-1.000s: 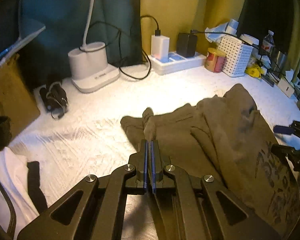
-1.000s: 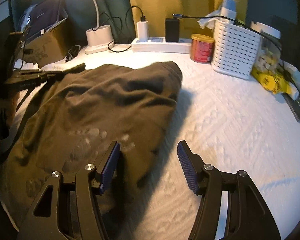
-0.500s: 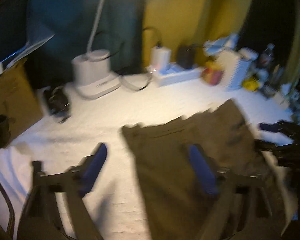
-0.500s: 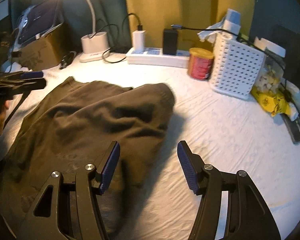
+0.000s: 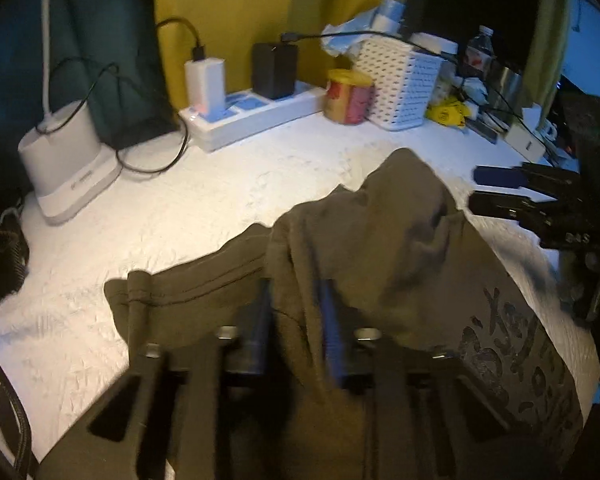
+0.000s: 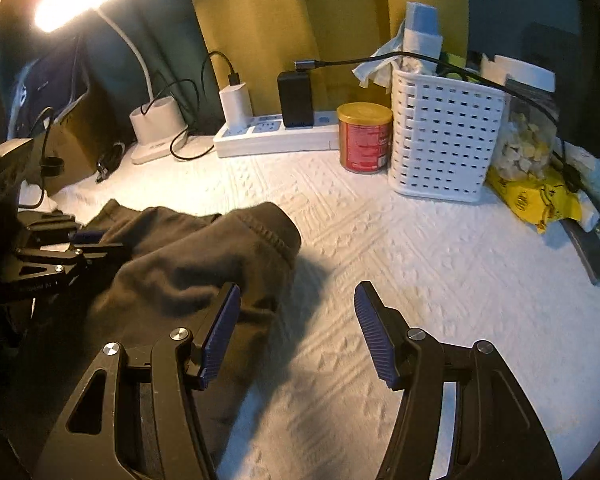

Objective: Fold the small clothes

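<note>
Olive-brown cotton garment [image 5: 380, 264]: a small shirt with a dark print, it lies crumpled on the white textured table cover [image 5: 204, 208], with one sleeve cuff [image 6: 276, 228] turned toward the back of the table.
Left gripper [image 5: 296, 332]: its two black fingers stand a little apart, and a ridge of the cloth runs up between them. The picture is blurred here, so I cannot tell if the pads already press the fabric.
Right gripper [image 6: 296, 332]: the jaws are wide apart and hold nothing. The left blue ribbed pad [image 6: 220, 332] is just at the edge of the cloth; the other is over bare table cover.
Risk, thick pinch: if the left gripper closes on a bunched ridge, I judge it may catch several layers, and the fold will come out uneven.
Risk, one-sided pull: with the right gripper empty, a pull from the left only may drag the whole shirt.
Risk, clutter: the red tin can [image 6: 364, 136] and the white perforated plastic basket [image 6: 444, 136] stand near the back; a wide swing of cloth could touch them.
</note>
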The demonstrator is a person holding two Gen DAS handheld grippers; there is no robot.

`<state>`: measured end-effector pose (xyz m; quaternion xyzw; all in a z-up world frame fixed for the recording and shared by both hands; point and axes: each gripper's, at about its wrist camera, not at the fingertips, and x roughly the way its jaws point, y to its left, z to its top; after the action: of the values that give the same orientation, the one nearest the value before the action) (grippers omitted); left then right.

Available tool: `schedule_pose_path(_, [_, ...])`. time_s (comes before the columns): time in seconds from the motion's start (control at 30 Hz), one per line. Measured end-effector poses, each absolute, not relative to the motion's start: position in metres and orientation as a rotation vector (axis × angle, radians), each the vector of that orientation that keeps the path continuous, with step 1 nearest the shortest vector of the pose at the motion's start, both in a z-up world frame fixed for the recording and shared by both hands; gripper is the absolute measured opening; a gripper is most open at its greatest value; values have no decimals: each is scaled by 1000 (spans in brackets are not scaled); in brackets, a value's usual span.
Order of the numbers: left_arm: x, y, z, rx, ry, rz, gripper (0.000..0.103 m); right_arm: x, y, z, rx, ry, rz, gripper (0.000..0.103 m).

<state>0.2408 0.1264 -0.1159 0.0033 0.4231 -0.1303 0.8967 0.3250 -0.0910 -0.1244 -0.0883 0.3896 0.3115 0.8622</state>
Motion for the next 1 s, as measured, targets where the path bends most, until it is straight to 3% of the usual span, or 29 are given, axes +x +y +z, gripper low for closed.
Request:
schedule_pose_path(0.37, [207,149,-72,-36,720,-222,9,360,-69,-150,-11,952,791,63])
schedule_pose_path(0.4, [206,152,-72,-42,719,-221,9,362,-66,-149,-5,956,804,60])
schedule_pose_path(0.43, [207,156,-72,-50,723,-215,9,365,-62,-149,8,967,828,41])
schedule_pose_path(0.5, [208,161,-73,-65,732,-204,9,367,-55,-147,11,962,840,21])
schedule_pose_path(0.57, [207,166,-74,-83,736,-195,9,365,-47,-139,-17,926,856,13])
schedule_pose_path(0.87, [208,183,-107,-149,864,-114,10,357,-18,-140,-156,866,824,15])
schedule_pose_path(0.93, [205,187,-112,-180,883,-101,11,352,-14,-138,-228,844,791,24])
schedule_pose_path(1.0, [202,188,-111,-195,889,-92,11,348,-15,-136,-270,825,757,41])
